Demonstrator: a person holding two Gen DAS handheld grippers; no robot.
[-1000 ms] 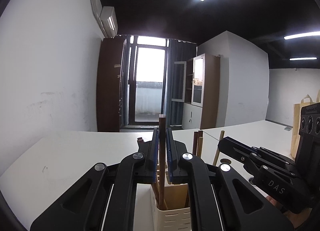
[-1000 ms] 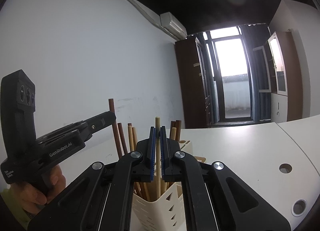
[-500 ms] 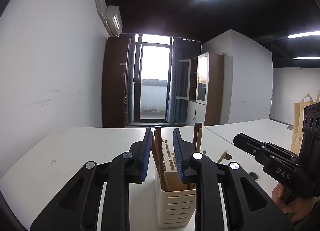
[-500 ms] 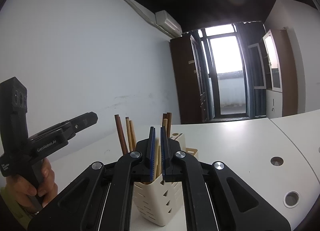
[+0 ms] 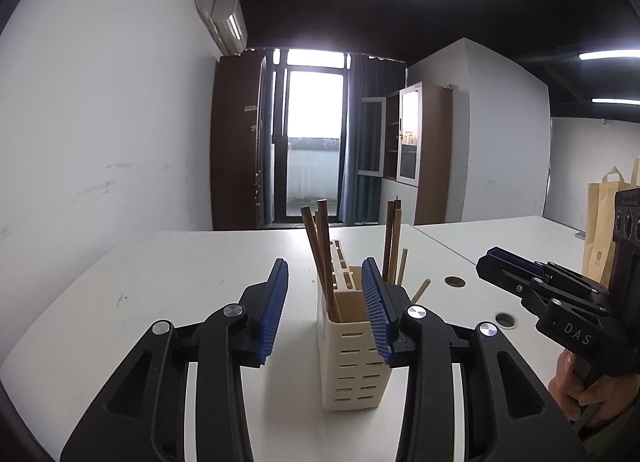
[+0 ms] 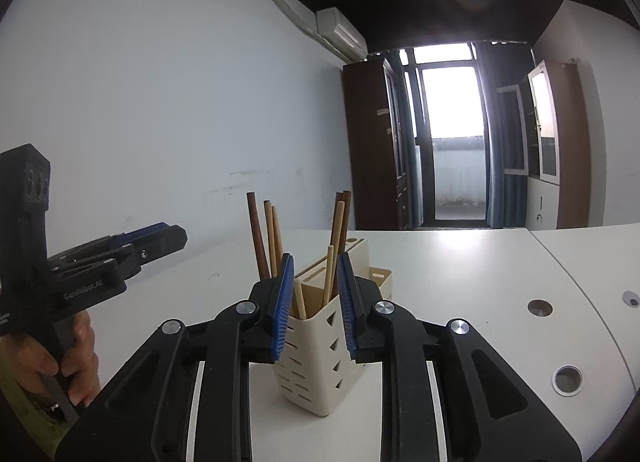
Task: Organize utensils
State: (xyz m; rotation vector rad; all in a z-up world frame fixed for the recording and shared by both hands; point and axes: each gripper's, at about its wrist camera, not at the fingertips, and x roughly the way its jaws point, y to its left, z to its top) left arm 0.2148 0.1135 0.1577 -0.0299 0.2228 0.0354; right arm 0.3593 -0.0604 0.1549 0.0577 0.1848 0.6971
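A cream slotted utensil holder (image 5: 352,350) (image 6: 316,366) stands on the white table (image 5: 160,286). Several wooden chopsticks lean loose inside it, dark brown ones (image 5: 320,246) (image 6: 258,238) and pale ones (image 5: 396,246) (image 6: 274,238). My left gripper (image 5: 325,274) hangs just short of the holder; its jaws are opening and the blue pads press on nothing. My right gripper (image 6: 315,262) faces the holder from the other side, jaws also opening, pads clear of the sticks. Each gripper shows in the other's view: the right (image 5: 504,266), the left (image 6: 168,236), each held by a hand.
Round cable holes (image 6: 540,308) (image 6: 568,380) pierce the table on the right. A brown paper bag (image 5: 600,230) stands at the far right. A white wall (image 6: 140,122) runs along the table's left side. Brown cabinets and a glass door lie far behind.
Both grippers were shut on a chopstick above the holder. Their jaws have parted, the sticks have dropped into the holder, and both grippers have drawn back from it.
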